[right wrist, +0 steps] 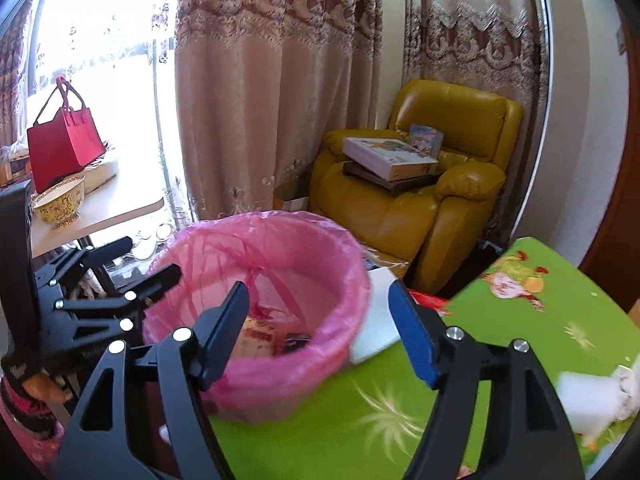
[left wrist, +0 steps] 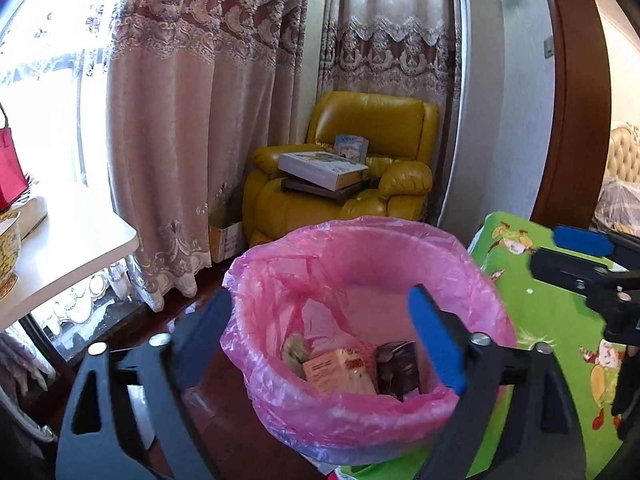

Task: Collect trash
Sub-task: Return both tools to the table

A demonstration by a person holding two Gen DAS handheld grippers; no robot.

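Note:
A bin lined with a pink plastic bag (left wrist: 460, 256) stands beside a green cartoon-print table (left wrist: 552, 320). Inside it lie an orange carton (left wrist: 340, 372), a dark wrapper (left wrist: 396, 364) and a crumpled greyish scrap (left wrist: 296, 352). My left gripper (left wrist: 324, 328) is open and empty, over the bin's mouth. My right gripper (right wrist: 320, 320) is open and empty, above the bin's (right wrist: 240, 376) right rim and the green table (right wrist: 360, 432). A white paper cup (right wrist: 588, 404) lies on its side at the table's right edge. A white sheet (right wrist: 374, 328) lies by the bin.
A white side table (right wrist: 104, 216) at the left bears a patterned bowl (right wrist: 60, 204) and a red bag (right wrist: 64, 144). A yellow leather armchair (right wrist: 432, 204) with boxes (right wrist: 388, 156) stands behind, with curtains (left wrist: 180, 120) beyond. The left gripper's body (right wrist: 92, 312) shows at left.

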